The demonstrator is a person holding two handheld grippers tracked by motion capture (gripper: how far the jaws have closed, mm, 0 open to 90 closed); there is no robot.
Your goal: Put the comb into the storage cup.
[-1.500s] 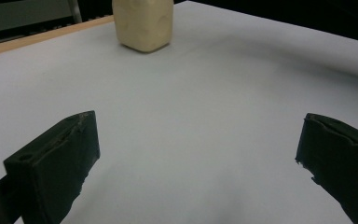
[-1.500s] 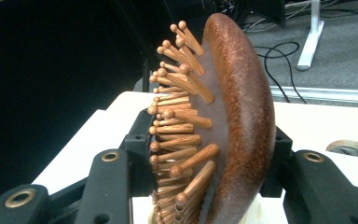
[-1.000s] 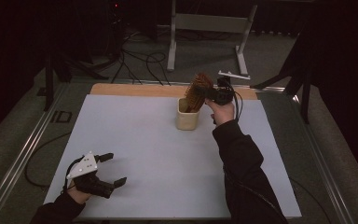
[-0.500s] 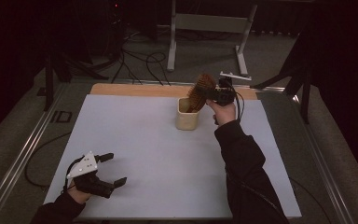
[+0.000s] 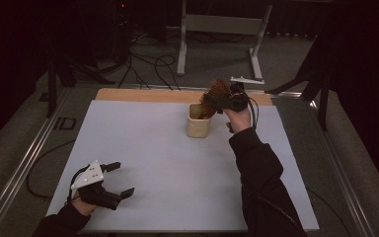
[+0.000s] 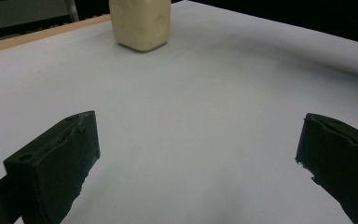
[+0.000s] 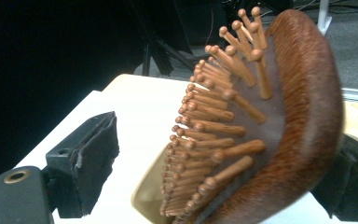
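White bench, dark room: brush (image 5: 216, 95) dropped handle-first in the cup (image 5: 198, 121).
Right tongs (image 5: 220, 101) have just been opening, brush loose between them above the cup; left tongs (image 5: 118, 178) gape idle, well apart.

Dim lab: white table (image 5: 143, 148) (railed), floor cables (image 5: 143, 61), metal stand (image 5: 222, 24).

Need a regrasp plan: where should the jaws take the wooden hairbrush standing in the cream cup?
Probably across the hairbrush head's two edges, coming from above. The handle sits down in the cream cup, so the head alone stands clear, leaning right. Avoid the pin face: it gives no flat seat. The right gripper, jaws just opened, is alongside it.
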